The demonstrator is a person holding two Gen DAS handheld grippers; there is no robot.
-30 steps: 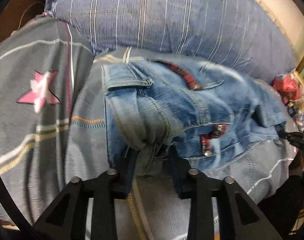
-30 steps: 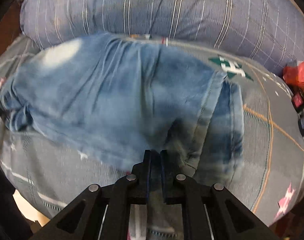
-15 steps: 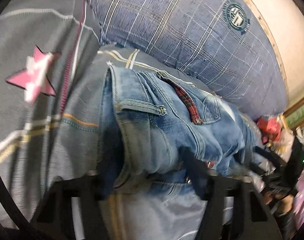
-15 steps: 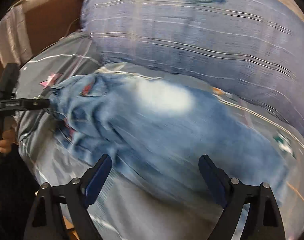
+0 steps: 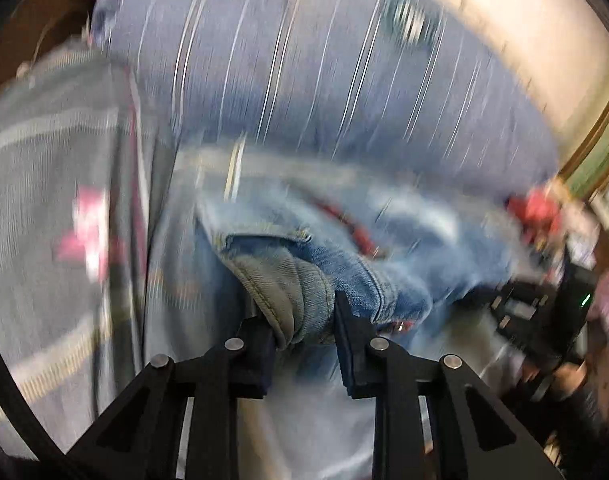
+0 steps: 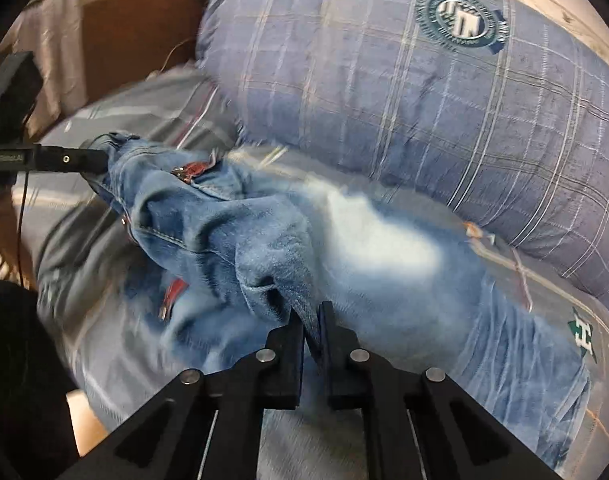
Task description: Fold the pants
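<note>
We have the blue plaid pillow [image 6: 404, 112] crowding the far side and grey striped bedding [image 5: 56, 184] spreading out leftward. The faded denim pants [image 6: 344, 248] lie bunched on the bed. Our left gripper [image 5: 302, 334] clamps a thick waistband fold; our right gripper [image 6: 312, 334] pinches a raised fabric peak.
</note>
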